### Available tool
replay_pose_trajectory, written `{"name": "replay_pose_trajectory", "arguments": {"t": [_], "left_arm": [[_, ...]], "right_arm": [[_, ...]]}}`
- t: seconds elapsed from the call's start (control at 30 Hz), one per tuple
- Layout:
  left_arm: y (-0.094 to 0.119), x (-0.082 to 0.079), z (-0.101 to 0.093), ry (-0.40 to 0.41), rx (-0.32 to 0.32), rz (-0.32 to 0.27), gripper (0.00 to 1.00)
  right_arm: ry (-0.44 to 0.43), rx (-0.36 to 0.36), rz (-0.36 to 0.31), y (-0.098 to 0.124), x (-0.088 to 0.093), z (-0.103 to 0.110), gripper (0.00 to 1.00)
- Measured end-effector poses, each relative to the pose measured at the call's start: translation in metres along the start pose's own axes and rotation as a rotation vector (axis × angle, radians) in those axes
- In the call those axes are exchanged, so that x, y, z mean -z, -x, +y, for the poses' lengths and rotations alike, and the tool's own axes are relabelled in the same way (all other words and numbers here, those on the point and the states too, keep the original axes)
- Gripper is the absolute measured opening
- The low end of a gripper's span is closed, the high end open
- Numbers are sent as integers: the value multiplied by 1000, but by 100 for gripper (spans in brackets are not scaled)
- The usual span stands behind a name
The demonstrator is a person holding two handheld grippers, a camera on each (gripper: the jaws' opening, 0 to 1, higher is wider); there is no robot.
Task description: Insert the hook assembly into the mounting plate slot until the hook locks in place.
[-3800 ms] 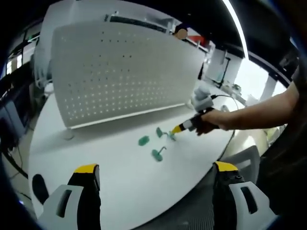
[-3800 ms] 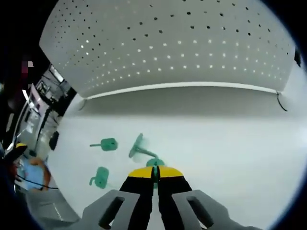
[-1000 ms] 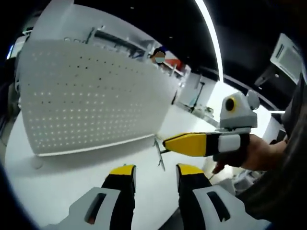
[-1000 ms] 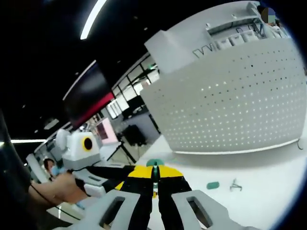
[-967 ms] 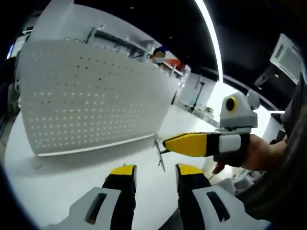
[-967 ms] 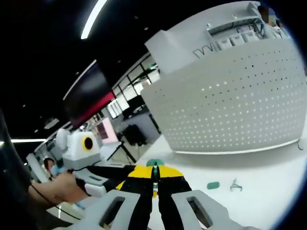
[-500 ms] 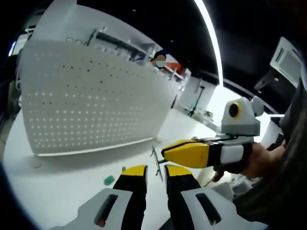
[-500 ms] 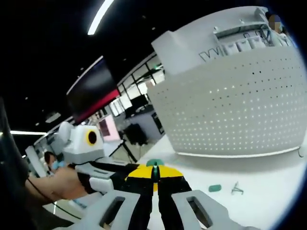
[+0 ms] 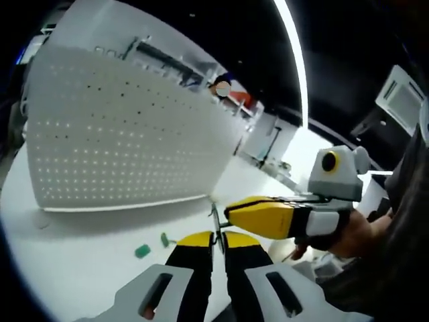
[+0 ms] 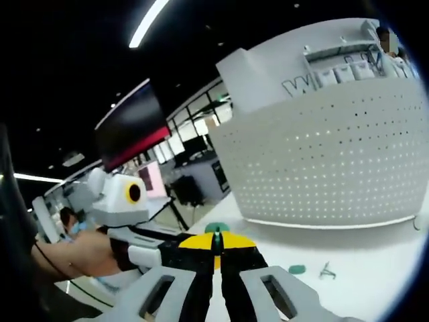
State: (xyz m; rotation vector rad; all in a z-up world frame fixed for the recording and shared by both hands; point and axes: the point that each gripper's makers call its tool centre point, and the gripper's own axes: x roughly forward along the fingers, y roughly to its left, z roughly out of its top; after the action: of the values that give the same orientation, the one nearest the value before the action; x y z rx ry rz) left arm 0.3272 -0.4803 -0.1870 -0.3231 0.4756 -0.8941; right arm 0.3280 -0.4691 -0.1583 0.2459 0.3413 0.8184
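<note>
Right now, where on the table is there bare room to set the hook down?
The bare strip of white table along the foot of the pegboard is free, left of the green pieces. It is crowded by the left gripper, where the right gripper and a thin metal hook meet.

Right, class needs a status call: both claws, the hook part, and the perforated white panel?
Left claw nearly shut around thin metal hook wire. Right claw shut on green plastic hook base. Perforated white panel upright behind, nothing inserted. Spare green piece on white table.
</note>
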Motion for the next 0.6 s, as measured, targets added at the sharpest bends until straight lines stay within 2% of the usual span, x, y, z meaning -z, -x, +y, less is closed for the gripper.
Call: {"name": "replay_pose_trajectory", "arguments": {"t": [0.27,0.4,0.47,0.6], "left_arm": [[2,-2,-3,16,-8,-16,4],[2,-5,-2,25,-19,-30,3],[2,-4,-1,19,-28,-20,2],[3,-6,-2,16,-38,-29,2]], "right_arm": [[52,-2,-9,3,-2,5,1],[41,-9,-21,3,-4,5,2],[9,-11,-16,3,-2,4,2],[15,-15,-18,4,-4,6,2]]}}
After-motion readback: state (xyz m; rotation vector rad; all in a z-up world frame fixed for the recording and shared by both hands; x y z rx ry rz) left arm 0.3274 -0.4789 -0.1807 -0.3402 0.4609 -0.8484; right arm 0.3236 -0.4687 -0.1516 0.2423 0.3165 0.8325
